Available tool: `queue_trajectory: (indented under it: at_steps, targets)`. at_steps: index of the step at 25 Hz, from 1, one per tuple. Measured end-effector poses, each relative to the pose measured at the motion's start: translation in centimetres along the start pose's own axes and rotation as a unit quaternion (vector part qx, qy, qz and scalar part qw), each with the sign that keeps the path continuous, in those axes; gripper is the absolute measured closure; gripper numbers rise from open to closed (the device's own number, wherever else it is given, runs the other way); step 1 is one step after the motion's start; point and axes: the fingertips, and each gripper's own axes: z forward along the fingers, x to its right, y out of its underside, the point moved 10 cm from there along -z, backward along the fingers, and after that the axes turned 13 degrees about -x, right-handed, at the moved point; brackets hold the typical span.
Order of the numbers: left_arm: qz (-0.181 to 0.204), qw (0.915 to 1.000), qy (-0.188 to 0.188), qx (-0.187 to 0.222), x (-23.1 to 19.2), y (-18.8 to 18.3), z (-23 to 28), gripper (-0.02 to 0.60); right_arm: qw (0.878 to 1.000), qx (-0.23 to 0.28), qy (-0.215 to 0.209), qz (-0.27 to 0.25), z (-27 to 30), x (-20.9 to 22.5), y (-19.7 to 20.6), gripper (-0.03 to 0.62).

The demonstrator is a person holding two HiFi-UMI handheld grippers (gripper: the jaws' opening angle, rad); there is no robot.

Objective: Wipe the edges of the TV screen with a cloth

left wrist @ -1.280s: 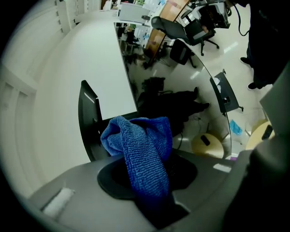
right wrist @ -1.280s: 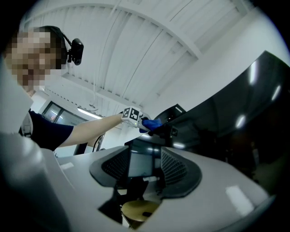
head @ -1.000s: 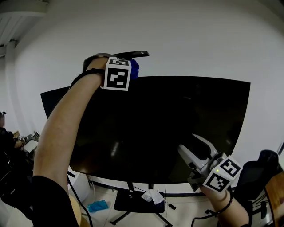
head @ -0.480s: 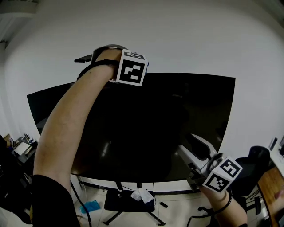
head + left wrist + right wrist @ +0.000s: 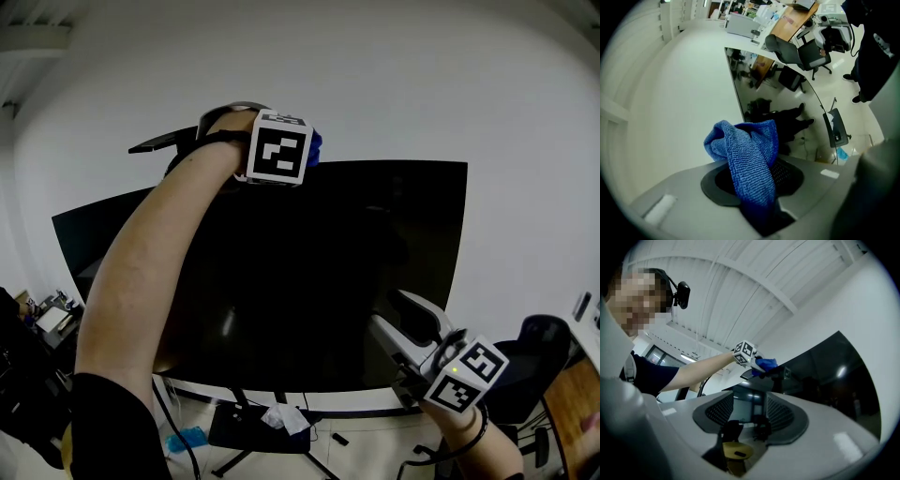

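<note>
The large black TV screen (image 5: 309, 272) stands against a white wall. A blue cloth (image 5: 314, 147) rests at the screen's top edge, a little left of the middle. My left gripper (image 5: 307, 150) is shut on it, mostly hidden behind its marker cube. In the left gripper view the blue cloth (image 5: 747, 154) bunches out of the shut jaws, with the TV screen (image 5: 773, 93) running away beyond it. My right gripper (image 5: 401, 324) is open and empty in front of the screen's lower right part. The right gripper view looks up past its open jaws at the blue cloth (image 5: 764, 364) on the TV screen (image 5: 825, 380).
The TV stand's base (image 5: 246, 428) sits on the floor with a crumpled white thing (image 5: 281, 419) and a blue thing (image 5: 187, 438) beside it. A dark office chair (image 5: 539, 361) stands at the right. A cluttered desk (image 5: 42, 314) is at the far left.
My left gripper has slid the blue cloth rightwards along the screen's top edge. My right gripper has also shifted right, nearer the screen's right edge. Both jaws stand as before.
</note>
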Motion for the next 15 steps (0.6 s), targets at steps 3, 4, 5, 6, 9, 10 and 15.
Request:
queue_trajectory:
  at_steps: [3,4,5,6,9,10,15]
  targets:
    - [0.011,0.9999,-0.004,0.012,-1.3,-3.5,-0.7,0.463,1.0,-0.003,0.0,0.0,-2.3,2.5,-0.3,0.365]
    - [0.013,0.9999,-0.003,0.01,-1.7,-4.5,-1.0,0.463,1.0,0.0,0.001,0.002,-3.2,3.2,-0.4,0.367]
    - [0.01,0.9999,-0.002,0.01,-2.1,-5.4,-1.3,0.463,1.0,0.003,0.002,0.004,-4.0,3.9,-0.7,0.367]
    - [0.006,0.9999,-0.003,0.014,-2.5,-6.4,-1.7,0.463,1.0,0.007,0.002,0.005,-4.8,4.5,-0.9,0.367]
    - [0.008,0.9997,-0.01,0.018,-3.6,-9.7,-2.7,0.463,1.0,0.012,0.004,0.009,-7.3,5.9,-1.4,0.368]
    - [0.009,0.9997,-0.012,0.018,-4.0,-10.7,-2.9,0.463,1.0,0.011,0.005,0.009,-8.0,6.4,-1.4,0.368]
    - [0.012,0.9992,-0.013,0.037,-5.9,-16.1,-4.5,0.462,1.0,0.011,0.02,0.006,-12.2,8.8,-2.1,0.368]
